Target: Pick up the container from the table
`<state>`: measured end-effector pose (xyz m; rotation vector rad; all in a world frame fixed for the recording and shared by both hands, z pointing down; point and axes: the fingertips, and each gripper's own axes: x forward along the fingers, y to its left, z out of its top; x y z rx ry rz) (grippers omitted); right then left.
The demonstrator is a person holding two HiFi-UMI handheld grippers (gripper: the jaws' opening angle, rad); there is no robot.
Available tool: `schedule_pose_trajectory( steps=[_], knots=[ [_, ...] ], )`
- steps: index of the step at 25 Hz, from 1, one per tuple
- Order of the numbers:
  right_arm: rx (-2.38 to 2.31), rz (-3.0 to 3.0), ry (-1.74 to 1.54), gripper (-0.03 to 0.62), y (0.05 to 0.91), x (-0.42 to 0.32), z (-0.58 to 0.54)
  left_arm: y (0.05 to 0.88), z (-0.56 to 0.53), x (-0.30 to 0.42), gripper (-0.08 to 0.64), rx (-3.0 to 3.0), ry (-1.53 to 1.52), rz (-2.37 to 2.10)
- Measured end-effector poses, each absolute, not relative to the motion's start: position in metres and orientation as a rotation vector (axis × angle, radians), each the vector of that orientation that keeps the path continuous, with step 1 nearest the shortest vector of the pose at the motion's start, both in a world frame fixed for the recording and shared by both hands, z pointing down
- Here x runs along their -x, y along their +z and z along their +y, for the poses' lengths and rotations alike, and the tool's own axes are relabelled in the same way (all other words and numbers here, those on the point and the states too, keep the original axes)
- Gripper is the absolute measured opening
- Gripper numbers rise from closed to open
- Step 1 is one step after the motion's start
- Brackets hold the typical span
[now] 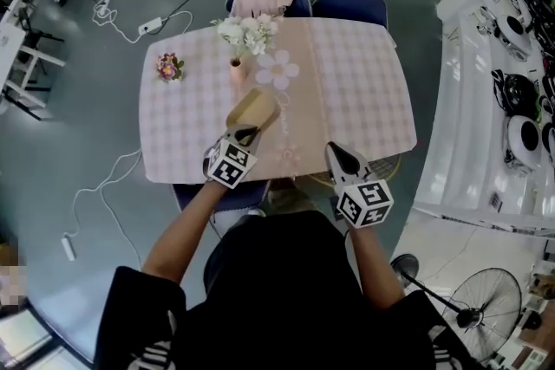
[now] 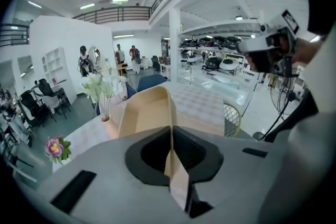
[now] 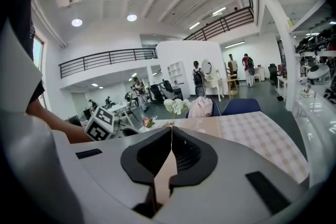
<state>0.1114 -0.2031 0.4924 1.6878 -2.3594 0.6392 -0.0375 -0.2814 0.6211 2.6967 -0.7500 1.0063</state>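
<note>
A tan open-topped container [image 1: 252,110] hangs tilted above the near left part of the pink checked table [image 1: 355,91]. My left gripper [image 1: 244,134] is shut on its near rim. In the left gripper view the container [image 2: 146,113] stretches away from the jaws, and its thin wall is pinched between them at my left gripper [image 2: 171,134]. My right gripper [image 1: 340,153] floats over the table's front edge to the right, shut with nothing in it. In the right gripper view my right gripper [image 3: 170,136] shows its jaws closed together and empty.
A vase of white flowers [image 1: 247,35] and a pink flower-shaped mat [image 1: 277,69] sit just beyond the container. A small flower pot [image 1: 169,66] stands at the table's far left. Two chairs [image 1: 349,6] line the far side; white shelving [image 1: 486,100] runs along the right.
</note>
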Motion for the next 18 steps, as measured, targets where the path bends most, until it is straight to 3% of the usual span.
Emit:
schedule_pose_trajectory(
  steps=[10, 18],
  knots=[
    [-1.743, -2.375, 0.433, -0.001, 0.459, -0.070, -0.160, 0.545, -0.204, 0.090, 0.015, -2.727, 0.701, -0.894],
    [-1.711, -2.376, 0.401, -0.001, 0.459, -0.040, -0.135, 0.530, -0.169, 0.119, 0.014, -2.734, 0.626, -0.951]
  ],
)
